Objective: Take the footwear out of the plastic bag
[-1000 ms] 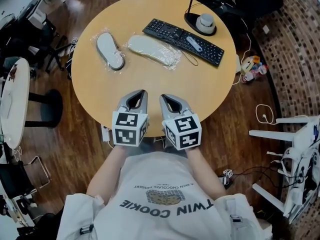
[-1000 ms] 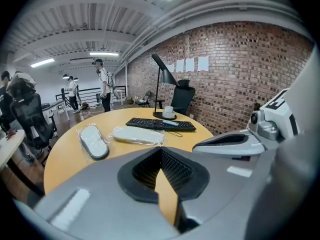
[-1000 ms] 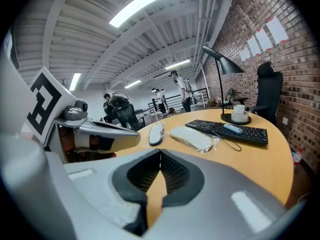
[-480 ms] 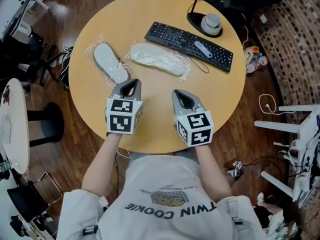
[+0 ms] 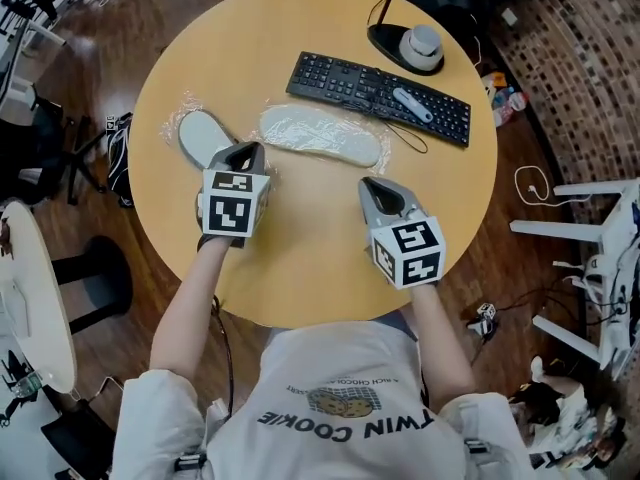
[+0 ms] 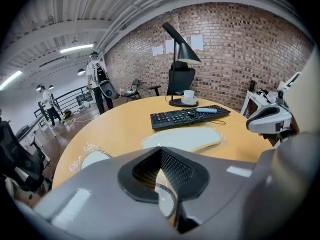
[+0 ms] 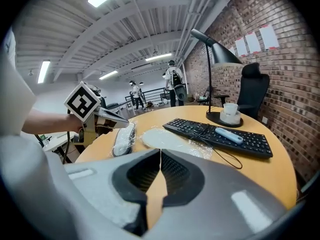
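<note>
Two pale slippers lie on the round wooden table (image 5: 300,258), each wrapped in clear plastic. The left slipper (image 5: 200,134) (image 6: 92,159) (image 7: 122,139) has a grey sole edge; the right slipper (image 5: 318,134) (image 6: 185,138) (image 7: 160,136) lies just in front of the keyboard. My left gripper (image 5: 247,149) (image 6: 160,152) is shut, its tips just over the near end of the left slipper. I see nothing pinched between its jaws. My right gripper (image 5: 376,184) (image 7: 160,154) is shut and empty above bare tabletop, short of the right slipper.
A black keyboard (image 5: 380,88) with a small white object (image 5: 412,103) on it lies at the back right. Behind it stands a lamp base (image 5: 395,53) carrying a cup (image 5: 422,43). Chairs and cables surround the table on the floor.
Both grippers have moved forward from the table's near edge. The left went forward and left up to the left slipper; the right went forward and right.
</note>
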`<state>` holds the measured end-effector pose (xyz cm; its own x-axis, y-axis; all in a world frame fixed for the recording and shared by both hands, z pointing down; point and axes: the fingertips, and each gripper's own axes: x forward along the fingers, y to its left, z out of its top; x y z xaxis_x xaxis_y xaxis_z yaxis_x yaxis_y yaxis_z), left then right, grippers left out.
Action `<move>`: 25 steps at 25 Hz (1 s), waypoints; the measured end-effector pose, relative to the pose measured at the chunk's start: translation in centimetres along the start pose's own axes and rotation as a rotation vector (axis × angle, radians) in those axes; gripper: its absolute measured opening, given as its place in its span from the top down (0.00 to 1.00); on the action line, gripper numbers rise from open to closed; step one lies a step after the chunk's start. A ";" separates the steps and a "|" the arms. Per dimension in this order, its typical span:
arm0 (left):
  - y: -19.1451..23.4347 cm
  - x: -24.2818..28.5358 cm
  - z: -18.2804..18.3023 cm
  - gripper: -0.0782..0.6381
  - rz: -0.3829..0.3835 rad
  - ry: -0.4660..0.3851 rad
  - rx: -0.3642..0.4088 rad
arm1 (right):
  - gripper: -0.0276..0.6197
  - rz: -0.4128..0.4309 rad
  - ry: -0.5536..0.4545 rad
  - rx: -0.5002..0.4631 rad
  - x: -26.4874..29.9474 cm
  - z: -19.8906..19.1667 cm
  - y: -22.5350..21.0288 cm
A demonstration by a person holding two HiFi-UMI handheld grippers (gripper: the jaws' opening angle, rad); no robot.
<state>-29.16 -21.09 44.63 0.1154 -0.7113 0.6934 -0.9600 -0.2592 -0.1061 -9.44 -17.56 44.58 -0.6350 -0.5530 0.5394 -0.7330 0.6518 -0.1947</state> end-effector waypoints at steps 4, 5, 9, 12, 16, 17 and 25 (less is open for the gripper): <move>2.0 3.0 -0.2 0.88 -0.007 0.036 0.050 | 0.95 -0.028 0.031 0.018 0.9 -0.3 -1.3; 2.4 3.8 -0.3 0.88 -0.008 0.047 0.062 | 0.95 -0.037 0.036 0.024 0.9 -0.4 -1.7; 3.1 6.3 -0.8 0.88 -0.021 0.089 0.098 | 0.95 -0.071 0.049 0.044 1.0 -1.0 -3.2; 3.3 7.7 -1.4 0.88 -0.031 0.124 0.118 | 0.95 -0.098 0.047 0.059 1.2 -0.8 -4.4; 3.7 9.4 -2.4 0.88 -0.031 0.172 0.148 | 0.95 -0.107 0.045 0.059 2.0 -0.4 -5.6; 3.7 9.6 -2.6 0.88 -0.031 0.181 0.154 | 0.95 -0.109 0.046 0.057 2.2 -0.5 -5.9; 3.7 11.0 -3.6 0.88 -0.014 0.227 0.191 | 0.95 -0.077 0.074 0.124 3.3 -2.3 -7.9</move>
<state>-32.31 -27.52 54.43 0.0474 -0.5479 0.8352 -0.8907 -0.4017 -0.2129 -5.13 -23.34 49.76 -0.5594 -0.5561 0.6147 -0.8063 0.5371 -0.2478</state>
